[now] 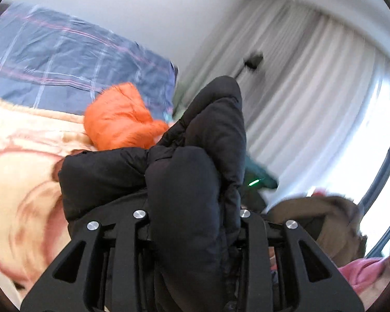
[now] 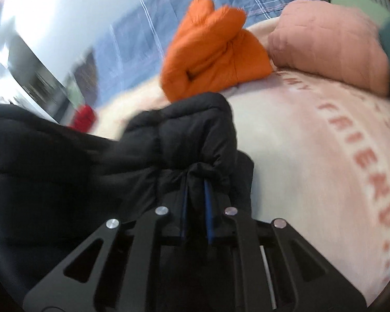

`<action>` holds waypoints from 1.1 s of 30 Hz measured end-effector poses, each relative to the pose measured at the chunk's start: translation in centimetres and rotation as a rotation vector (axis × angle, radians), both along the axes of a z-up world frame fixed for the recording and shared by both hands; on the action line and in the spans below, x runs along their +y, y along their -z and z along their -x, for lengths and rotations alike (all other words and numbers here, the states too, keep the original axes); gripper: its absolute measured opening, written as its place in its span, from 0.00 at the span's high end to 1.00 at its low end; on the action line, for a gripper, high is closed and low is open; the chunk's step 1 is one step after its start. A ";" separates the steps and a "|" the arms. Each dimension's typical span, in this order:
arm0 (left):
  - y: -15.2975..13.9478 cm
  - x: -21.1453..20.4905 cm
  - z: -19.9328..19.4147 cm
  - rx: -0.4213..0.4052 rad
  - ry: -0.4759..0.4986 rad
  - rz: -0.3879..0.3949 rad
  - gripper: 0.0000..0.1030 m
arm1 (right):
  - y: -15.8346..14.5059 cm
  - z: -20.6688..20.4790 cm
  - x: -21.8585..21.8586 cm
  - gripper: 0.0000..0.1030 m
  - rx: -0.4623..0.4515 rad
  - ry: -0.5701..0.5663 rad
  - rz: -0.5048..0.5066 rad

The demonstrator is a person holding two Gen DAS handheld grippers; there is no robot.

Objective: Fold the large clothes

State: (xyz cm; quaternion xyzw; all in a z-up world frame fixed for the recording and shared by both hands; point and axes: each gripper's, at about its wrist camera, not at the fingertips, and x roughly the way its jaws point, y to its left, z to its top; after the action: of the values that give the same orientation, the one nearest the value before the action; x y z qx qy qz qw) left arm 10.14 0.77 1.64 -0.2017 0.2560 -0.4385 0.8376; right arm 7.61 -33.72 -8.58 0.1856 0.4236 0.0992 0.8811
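A black puffer jacket (image 1: 195, 161) is bunched between the fingers of my left gripper (image 1: 192, 208), which is shut on it and holds it above the bed. The jacket hides the fingertips. In the right wrist view the same black jacket (image 2: 169, 140) is pinched in my right gripper (image 2: 196, 197), shut on a gathered fold, with the blue finger pads (image 2: 208, 208) showing at the fabric. The rest of the jacket hangs off to the left of the right gripper.
An orange puffer jacket (image 2: 208, 52) lies folded on the pink lettered blanket (image 2: 325, 169); it also shows in the left wrist view (image 1: 119, 117). A folded pink quilt (image 2: 330, 44) and a blue checked duvet (image 1: 65, 59) lie behind. White curtains (image 1: 312, 91) hang at the right.
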 end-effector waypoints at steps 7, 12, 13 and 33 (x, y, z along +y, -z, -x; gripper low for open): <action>0.2 1.0 -2.4 0.067 -0.003 0.102 0.69 | 3.3 -0.4 2.5 0.86 -0.004 -0.013 0.139; 0.2 -7.9 -5.0 0.117 0.072 -0.090 0.69 | 3.7 -1.1 0.6 0.86 -0.013 -0.009 0.020; 0.7 -9.7 -5.5 0.129 0.073 -0.134 0.68 | 3.3 -0.7 0.1 0.84 -0.019 -0.001 0.005; 5.2 -22.8 -6.9 0.083 0.035 -0.578 0.44 | -7.9 16.2 -3.1 0.49 -0.465 -0.118 -0.132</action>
State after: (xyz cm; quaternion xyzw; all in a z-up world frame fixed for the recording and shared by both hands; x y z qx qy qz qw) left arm 17.05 -21.99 -3.57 0.0321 0.4078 -0.3531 0.8414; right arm -8.59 -36.83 -0.70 0.1900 0.2122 0.2182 0.9334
